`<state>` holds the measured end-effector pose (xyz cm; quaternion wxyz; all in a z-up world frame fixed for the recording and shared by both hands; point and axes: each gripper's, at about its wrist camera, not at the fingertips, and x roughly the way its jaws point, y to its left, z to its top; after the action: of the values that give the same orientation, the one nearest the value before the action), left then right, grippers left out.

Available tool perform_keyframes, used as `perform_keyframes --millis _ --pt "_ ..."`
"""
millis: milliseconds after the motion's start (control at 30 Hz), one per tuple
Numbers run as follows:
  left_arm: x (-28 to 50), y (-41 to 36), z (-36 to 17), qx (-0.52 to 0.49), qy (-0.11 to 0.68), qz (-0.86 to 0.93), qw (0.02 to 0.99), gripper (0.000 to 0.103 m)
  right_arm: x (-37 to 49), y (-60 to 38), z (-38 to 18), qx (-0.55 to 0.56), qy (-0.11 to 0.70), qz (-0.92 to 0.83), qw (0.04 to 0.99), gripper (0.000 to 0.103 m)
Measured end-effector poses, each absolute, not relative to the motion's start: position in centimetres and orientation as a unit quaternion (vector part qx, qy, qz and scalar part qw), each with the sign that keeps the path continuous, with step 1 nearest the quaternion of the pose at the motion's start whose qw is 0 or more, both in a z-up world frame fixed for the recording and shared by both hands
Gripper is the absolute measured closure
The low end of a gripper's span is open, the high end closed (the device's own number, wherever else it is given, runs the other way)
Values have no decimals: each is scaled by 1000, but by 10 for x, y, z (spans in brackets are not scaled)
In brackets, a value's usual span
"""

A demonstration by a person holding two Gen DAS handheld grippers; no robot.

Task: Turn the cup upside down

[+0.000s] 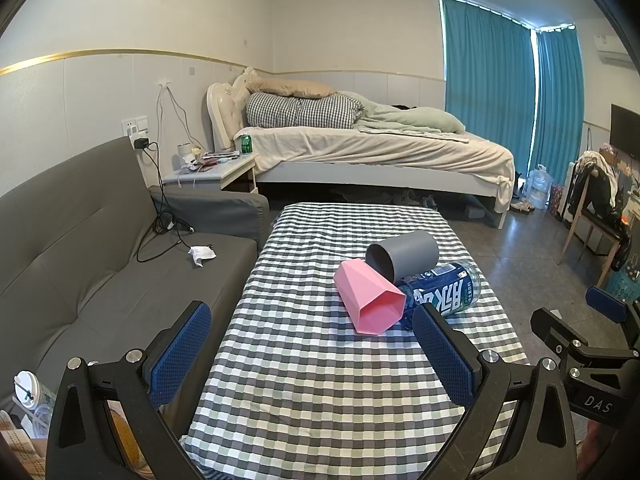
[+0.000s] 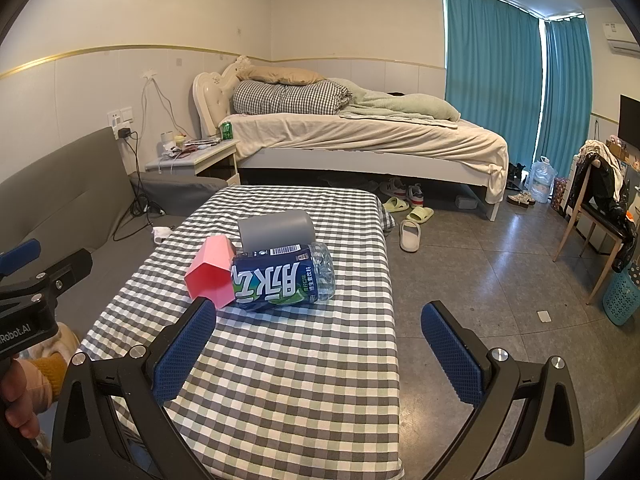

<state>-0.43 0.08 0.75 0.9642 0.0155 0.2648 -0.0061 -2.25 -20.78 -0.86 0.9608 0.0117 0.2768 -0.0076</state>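
Note:
A pink faceted cup point(image 1: 368, 300) lies on its side on the checked table point(image 1: 320, 380), its mouth toward me. A grey round cup point(image 1: 402, 255) lies on its side just behind it. A blue-labelled plastic bottle point(image 1: 444, 290) lies against both. In the right wrist view the pink cup point(image 2: 211, 276), grey cup point(image 2: 276, 230) and bottle point(image 2: 282, 282) lie mid-table. My left gripper point(image 1: 312, 340) is open and empty, short of the pink cup. My right gripper point(image 2: 318, 340) is open and empty, in front of the bottle.
A grey sofa point(image 1: 100, 260) runs along the table's left side. A bed point(image 1: 380, 148) and nightstand point(image 1: 212, 172) stand behind. Slippers point(image 2: 410, 234) lie on the tiled floor at the right, with a chair point(image 2: 600, 216) and a teal basket point(image 2: 622, 296) beyond.

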Motion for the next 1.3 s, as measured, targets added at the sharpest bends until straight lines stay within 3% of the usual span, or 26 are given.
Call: perform_keyframes --millis 1300 --pt "-4 0 10 13 268 -10 963 0 -22 -207 -13 7 280 -8 960 0"
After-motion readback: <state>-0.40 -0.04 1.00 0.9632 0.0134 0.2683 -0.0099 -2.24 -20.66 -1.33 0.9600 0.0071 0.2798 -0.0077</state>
